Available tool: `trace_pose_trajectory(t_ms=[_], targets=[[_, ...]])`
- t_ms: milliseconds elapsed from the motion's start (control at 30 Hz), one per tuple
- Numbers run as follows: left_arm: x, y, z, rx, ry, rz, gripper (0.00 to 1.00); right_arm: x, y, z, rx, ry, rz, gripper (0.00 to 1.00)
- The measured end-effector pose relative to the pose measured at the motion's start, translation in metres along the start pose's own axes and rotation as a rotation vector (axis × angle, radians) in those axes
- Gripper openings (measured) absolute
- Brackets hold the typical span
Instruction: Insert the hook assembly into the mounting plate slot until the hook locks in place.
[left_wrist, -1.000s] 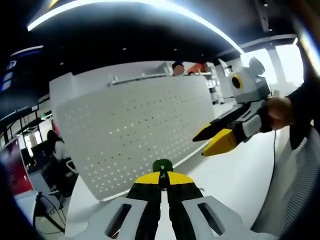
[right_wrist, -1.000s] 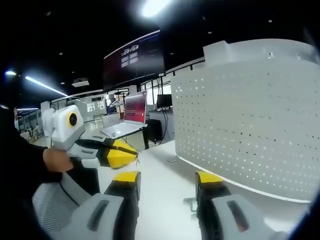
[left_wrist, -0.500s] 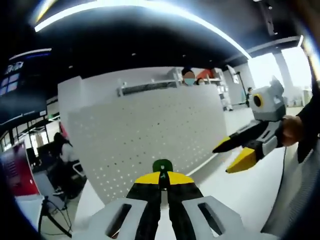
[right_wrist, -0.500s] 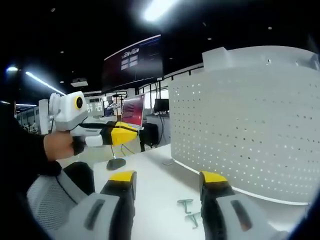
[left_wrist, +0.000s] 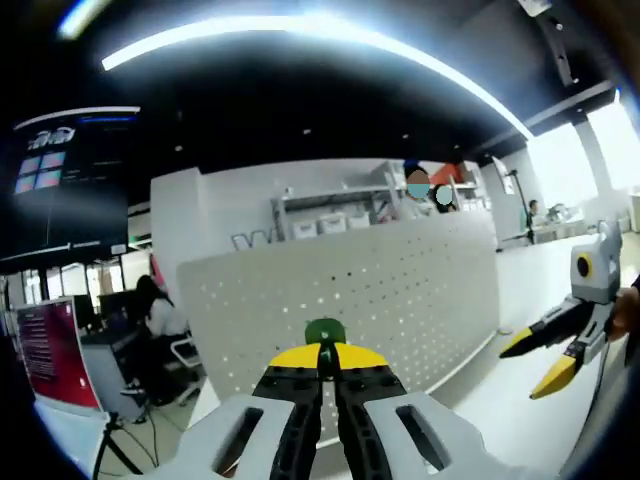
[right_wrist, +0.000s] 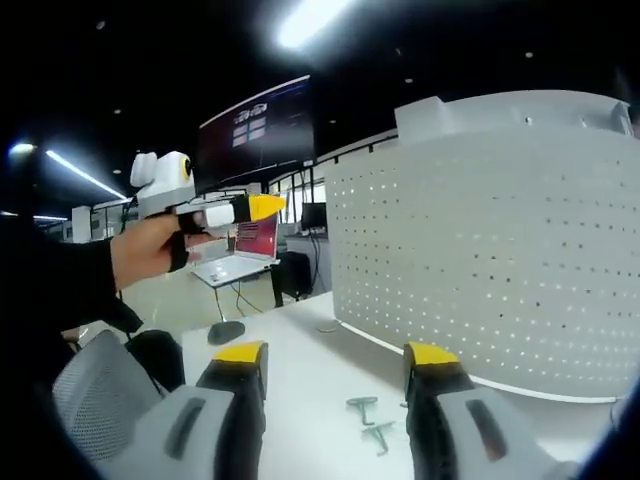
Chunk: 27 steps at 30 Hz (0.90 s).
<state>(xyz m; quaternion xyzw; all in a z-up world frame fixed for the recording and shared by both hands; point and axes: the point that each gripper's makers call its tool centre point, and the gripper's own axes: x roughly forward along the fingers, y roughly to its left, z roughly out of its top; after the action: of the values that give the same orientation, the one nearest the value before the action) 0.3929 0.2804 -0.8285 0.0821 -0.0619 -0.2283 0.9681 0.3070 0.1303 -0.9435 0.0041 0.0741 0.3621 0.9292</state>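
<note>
In the left gripper view, the left tool (left_wrist: 322, 362) had its jaws pressed together on a small green hook (left_wrist: 324, 333). A white board full of holes (left_wrist: 400, 290) stood behind it on the white surface (left_wrist: 490, 400). The right tool (left_wrist: 545, 360) hung off to the side, jaws apart.

In the right gripper view, the right tool (right_wrist: 335, 365) was wide and held nothing. Two more green hooks (right_wrist: 370, 420) lay on the surface (right_wrist: 300, 350) between its jaws, near the board (right_wrist: 500, 270). A hand (right_wrist: 150, 250) held the left tool (right_wrist: 262, 207) up high.

Both views raised above white desk (right_wrist: 300, 370), facing shared white perforated pegboard panel (left_wrist: 370, 300) (right_wrist: 480, 260) nearby, from opposite sides.
</note>
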Motion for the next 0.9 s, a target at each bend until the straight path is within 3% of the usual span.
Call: trace_pose_trajectory(t_ms=[400,900], targets=[[0.037,0.037,0.027,-0.031,-0.060,0.086,0.03,-0.001,-0.007,0.000,0.009,0.000,-0.011,0.54],[0.081,0.056,0.031,-0.051,-0.082,0.130,0.03,-0.003,-0.019,-0.002,0.031,0.003,-0.038,0.54]])
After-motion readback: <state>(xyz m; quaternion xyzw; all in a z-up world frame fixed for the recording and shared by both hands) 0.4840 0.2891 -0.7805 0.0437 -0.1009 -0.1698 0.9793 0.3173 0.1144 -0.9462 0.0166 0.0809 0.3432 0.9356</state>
